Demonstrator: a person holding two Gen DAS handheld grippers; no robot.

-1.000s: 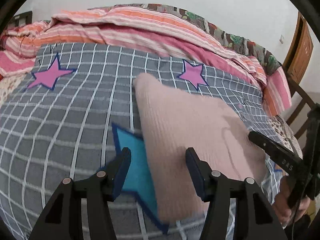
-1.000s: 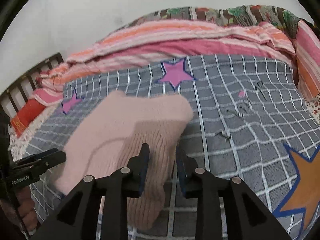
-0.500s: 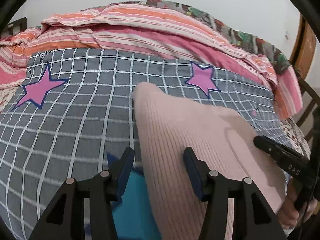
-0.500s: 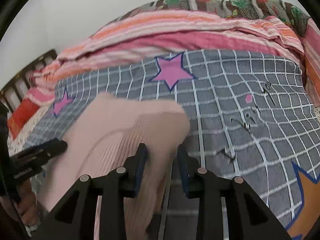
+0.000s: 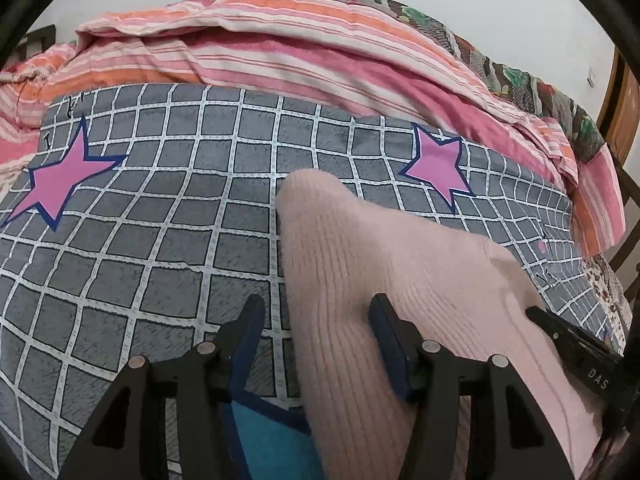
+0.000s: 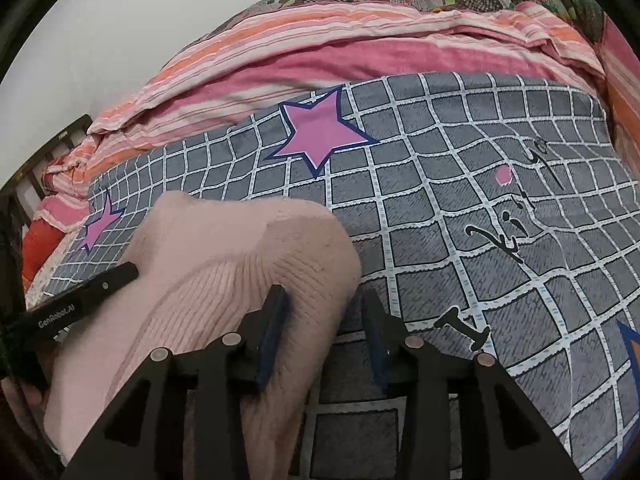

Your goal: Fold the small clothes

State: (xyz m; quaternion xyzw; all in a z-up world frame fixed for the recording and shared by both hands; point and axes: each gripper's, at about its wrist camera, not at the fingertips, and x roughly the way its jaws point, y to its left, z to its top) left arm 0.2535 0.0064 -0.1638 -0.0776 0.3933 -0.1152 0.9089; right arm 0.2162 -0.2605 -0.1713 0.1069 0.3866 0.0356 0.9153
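Observation:
A pale pink ribbed knit garment [image 5: 380,272] lies folded on a grey checked bedspread [image 5: 160,208]. It also shows in the right wrist view [image 6: 224,264]. My left gripper [image 5: 316,320] is open, its jaws astride the garment's left edge. My right gripper [image 6: 324,312] is open, its jaws astride the garment's right edge. The right gripper's finger [image 5: 576,344] shows at the right of the left wrist view. The left gripper's finger [image 6: 80,300] shows at the left of the right wrist view.
A bunched pink and orange striped quilt [image 5: 280,44] lies along the far side of the bed. Pink stars [image 5: 438,168] and a blue star [image 5: 272,436] are printed on the bedspread. A wooden bed frame [image 5: 620,92] stands at the right.
Both grippers have moved forward along the garment and lower toward the bed. The right gripper's jaws have widened from nearly shut to open. The garment has settled flatter.

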